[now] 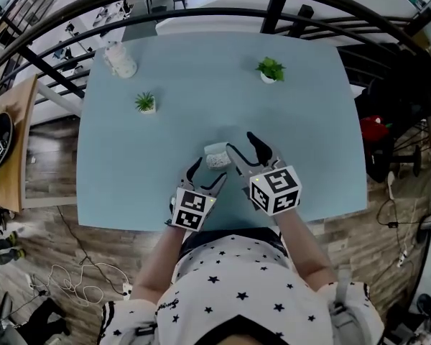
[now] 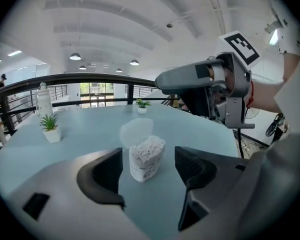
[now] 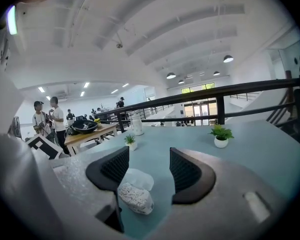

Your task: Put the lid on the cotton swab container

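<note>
White cotton swabs filled the small open plastic container [image 2: 146, 158], untouched on the pale blue tabletop [image 1: 165, 63] between the spread, empty jaws of the left gripper [image 2: 149, 159], its clear flat lid [image 2: 135, 132] lying at its twelve o'clock near the right gripper [image 3: 149, 159], also spread and empty, so a skewed nudge could likely topple it and spill swabs.

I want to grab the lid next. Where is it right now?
In the head view the lid lies flat on the blue table, centre-front, just beyond the open cotton swab container.
</note>
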The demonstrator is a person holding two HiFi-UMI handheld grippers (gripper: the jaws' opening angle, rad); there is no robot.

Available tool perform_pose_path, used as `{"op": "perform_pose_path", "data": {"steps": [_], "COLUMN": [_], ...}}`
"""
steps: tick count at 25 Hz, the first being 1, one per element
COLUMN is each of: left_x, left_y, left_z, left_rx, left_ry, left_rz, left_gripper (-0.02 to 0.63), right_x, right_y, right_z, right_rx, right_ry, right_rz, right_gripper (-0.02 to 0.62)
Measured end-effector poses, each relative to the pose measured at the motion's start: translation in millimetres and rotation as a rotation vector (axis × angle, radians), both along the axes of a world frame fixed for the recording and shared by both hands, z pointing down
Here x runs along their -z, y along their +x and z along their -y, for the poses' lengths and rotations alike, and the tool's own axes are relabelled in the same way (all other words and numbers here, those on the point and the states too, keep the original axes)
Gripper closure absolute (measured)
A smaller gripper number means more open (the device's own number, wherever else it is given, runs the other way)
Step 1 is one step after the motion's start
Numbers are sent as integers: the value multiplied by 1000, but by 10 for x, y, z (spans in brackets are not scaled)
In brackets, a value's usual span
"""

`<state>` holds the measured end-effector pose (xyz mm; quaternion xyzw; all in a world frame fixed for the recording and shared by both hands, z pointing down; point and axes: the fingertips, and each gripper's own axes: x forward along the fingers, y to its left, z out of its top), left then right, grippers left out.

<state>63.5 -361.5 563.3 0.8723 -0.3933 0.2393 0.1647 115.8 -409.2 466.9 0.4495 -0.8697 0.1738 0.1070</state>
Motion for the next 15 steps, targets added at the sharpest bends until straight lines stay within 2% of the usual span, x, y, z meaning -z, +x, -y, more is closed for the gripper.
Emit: {"op": "perform_pose_path", "data": {"steps": [15], "left_x": [-396], "left_y": [142], "left_z": [171], "left_rx": [0], "left_ry": [-56], "left_rz": [85], "left_gripper": [299], "right_x": [-326], "right_y": [-139], "right_z": [312], "right_rx": [60], "right_ry": [-68], "right_rz": [-19], "right_gripper": [357]}}
